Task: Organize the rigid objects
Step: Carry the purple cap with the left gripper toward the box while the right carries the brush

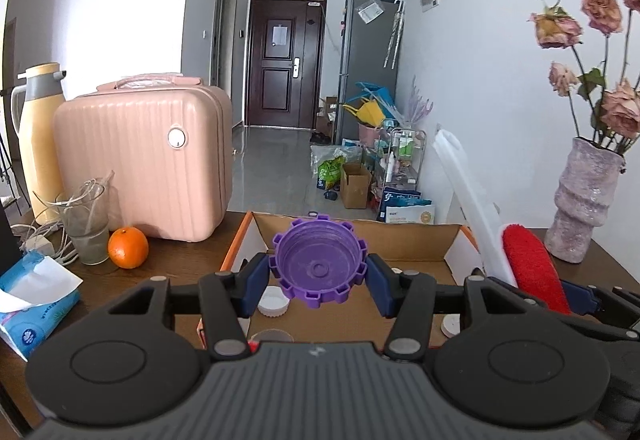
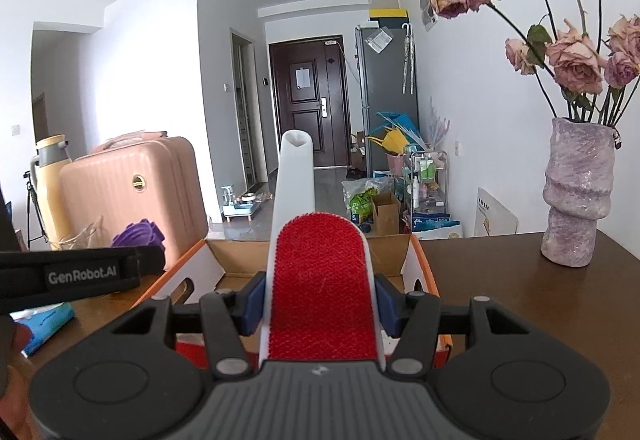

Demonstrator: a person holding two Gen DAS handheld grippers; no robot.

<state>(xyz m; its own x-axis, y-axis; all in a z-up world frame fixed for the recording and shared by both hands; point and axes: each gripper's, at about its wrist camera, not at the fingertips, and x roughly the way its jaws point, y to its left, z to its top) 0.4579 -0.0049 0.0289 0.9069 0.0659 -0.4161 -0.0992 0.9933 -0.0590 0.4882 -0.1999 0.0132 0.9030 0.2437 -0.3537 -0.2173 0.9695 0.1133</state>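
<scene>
Purple lid (image 1: 320, 264) clamped in left tool (image 1: 318, 278), red brush (image 2: 322, 288) gripped by right tool (image 2: 320, 304), cardboard box (image 1: 360, 230) below, pink case (image 1: 144, 160) beside

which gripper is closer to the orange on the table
Left. The left gripper, holding a purple cap, sits just right of the orange. The right gripper, holding a lint brush, is farther right, beyond it.

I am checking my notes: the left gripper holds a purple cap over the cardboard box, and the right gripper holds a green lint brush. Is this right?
Not fully. The left gripper does hold the purple cap over the cardboard box, but the lint brush in the right gripper is red with a white handle, not green. The right wrist view shows this.
</scene>
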